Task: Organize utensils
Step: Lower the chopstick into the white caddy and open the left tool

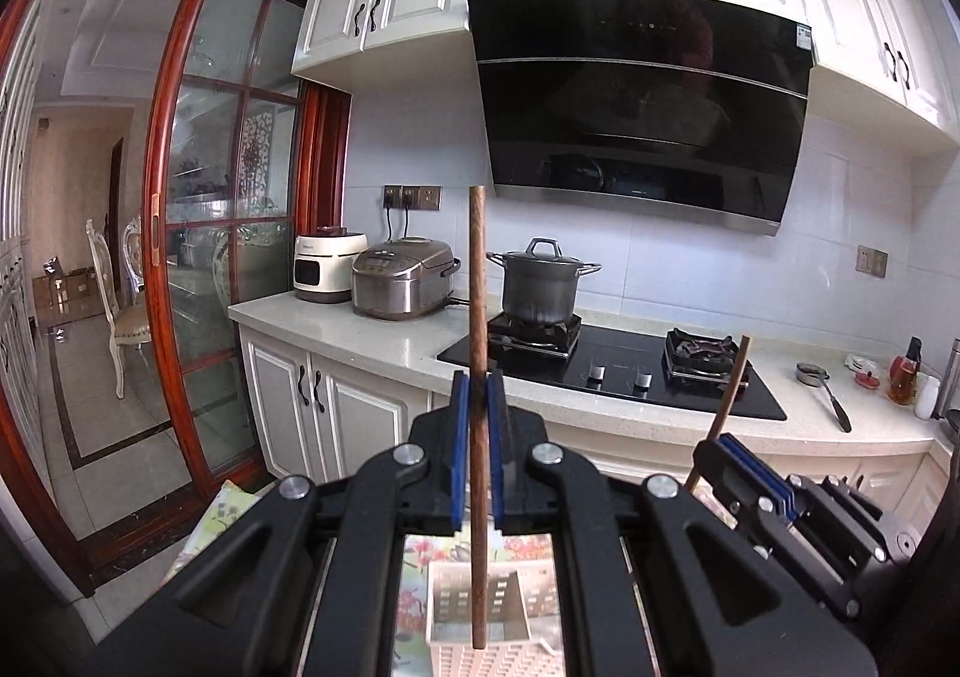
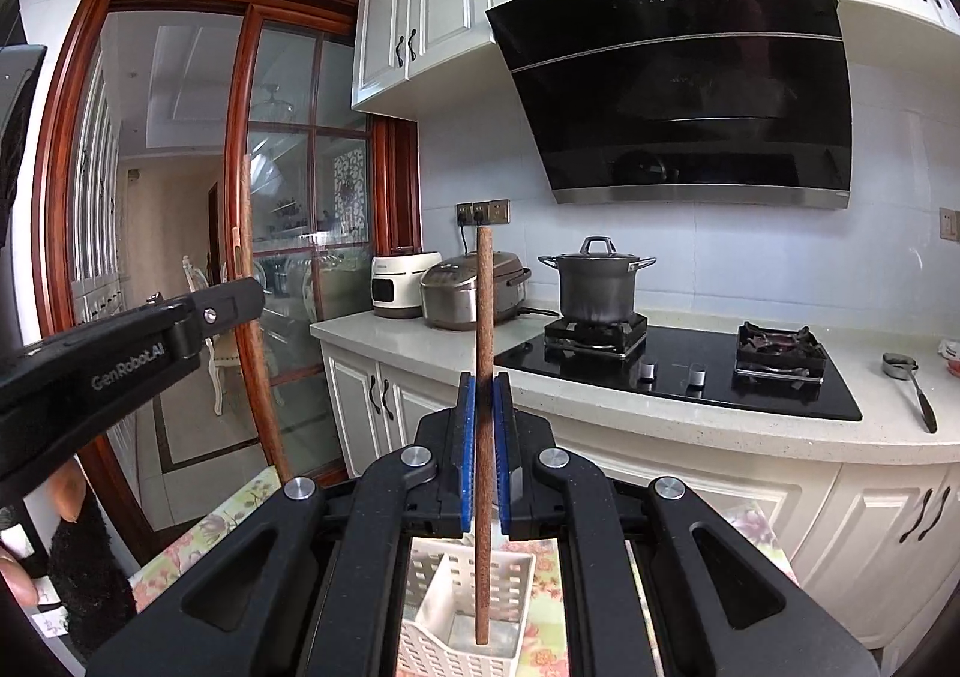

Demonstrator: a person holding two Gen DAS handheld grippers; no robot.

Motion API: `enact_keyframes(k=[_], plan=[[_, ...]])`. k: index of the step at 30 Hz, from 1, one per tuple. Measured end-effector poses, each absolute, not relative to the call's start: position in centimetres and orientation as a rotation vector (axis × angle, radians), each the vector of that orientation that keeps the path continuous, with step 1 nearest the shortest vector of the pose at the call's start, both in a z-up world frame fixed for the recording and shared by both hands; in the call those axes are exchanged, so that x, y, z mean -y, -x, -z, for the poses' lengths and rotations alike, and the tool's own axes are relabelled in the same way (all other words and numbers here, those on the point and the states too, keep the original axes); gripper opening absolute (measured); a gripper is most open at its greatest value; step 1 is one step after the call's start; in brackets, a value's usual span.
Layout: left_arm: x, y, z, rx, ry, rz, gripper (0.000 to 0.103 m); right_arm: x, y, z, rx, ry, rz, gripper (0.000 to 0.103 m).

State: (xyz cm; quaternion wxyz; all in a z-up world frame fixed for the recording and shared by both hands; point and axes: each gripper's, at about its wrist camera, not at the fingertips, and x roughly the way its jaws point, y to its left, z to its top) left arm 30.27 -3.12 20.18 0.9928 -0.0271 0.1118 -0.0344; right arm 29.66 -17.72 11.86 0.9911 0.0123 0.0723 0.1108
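My left gripper (image 1: 478, 395) is shut on a brown wooden chopstick (image 1: 477, 317) held upright, its lower tip just above the white slotted utensil holder (image 1: 480, 599). My right gripper (image 2: 486, 398) is shut on a second wooden chopstick (image 2: 483, 329), also upright, its lower end inside the white utensil holder (image 2: 462, 611), in the right compartment. The right gripper shows in the left wrist view (image 1: 729, 461) at lower right with its chopstick (image 1: 729, 389). The left gripper body (image 2: 120, 353) shows at left in the right wrist view with its chopstick (image 2: 258, 353).
The holder stands on a floral cloth (image 2: 198, 545). Behind are a counter with a rice cooker (image 1: 402, 281), a white appliance (image 1: 327, 266), a pot (image 1: 543, 281) on the black gas hob (image 1: 624, 371), and a small ladle (image 1: 825, 392). A glass sliding door (image 1: 228, 221) is at left.
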Motion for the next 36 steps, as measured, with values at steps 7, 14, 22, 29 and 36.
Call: enact_keyframes(k=[7,14,22,29,36], plan=[[1.9,-33.9,-16.6,-0.312,0.095,0.065,0.006,17.4,-32.8,-9.4,-0.215,-0.052,-0.248,0.006],[1.2,-36.3,-11.6,-0.43,0.105,0.092,0.006,16.2,-36.2,-6.3,-0.349,-0.044,-0.294,0.006],[0.3,-37.7,-8.5,-0.512,0.123,0.096,0.006,15.9,-38.5,-3.7,-0.456,-0.068,-0.28,0.012],[-0.4,-37.9,-7.7,-0.518,0.131,0.074,0.025,16.9,-38.5,-2.9,-0.457,-0.09,-0.264,0.054],[-2.5,-34.9,-8.1,-0.46,0.137,0.014,0.062,18.6,-36.3,-3.2,-0.433,-0.078,-0.248,0.054]])
